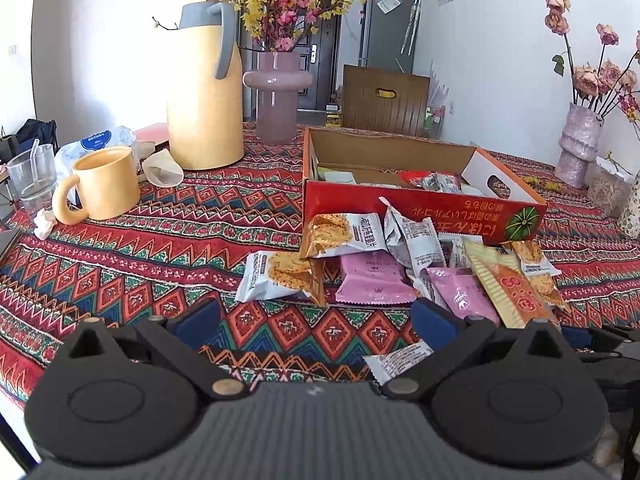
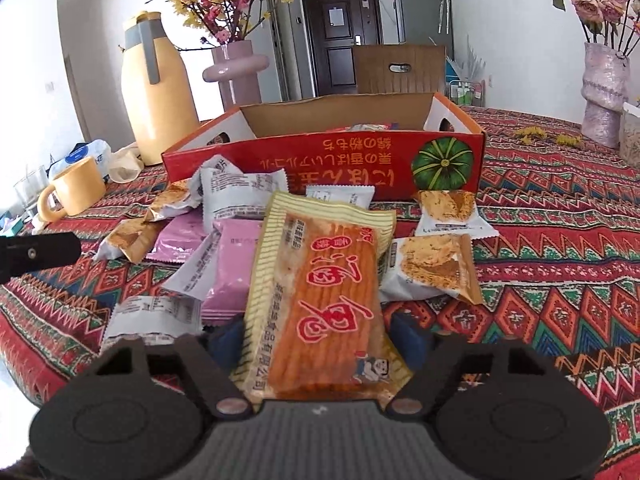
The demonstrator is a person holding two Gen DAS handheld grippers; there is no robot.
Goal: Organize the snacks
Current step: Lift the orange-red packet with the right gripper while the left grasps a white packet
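One yellow-striped snack packet (image 2: 320, 292) is clamped between the right claw (image 2: 316, 340) pads; only the left view shows the left claw (image 1: 316, 320) spread apart, empty.

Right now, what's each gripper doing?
Left gripper: open, holding nothing.
Right gripper: closed on the yellow-striped orange snack packet.

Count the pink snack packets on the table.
2 pink packets: one lies mid-pile in front of the red box; the other, beside it, is partly under the yellow striped packet. More may be hidden in the pile.
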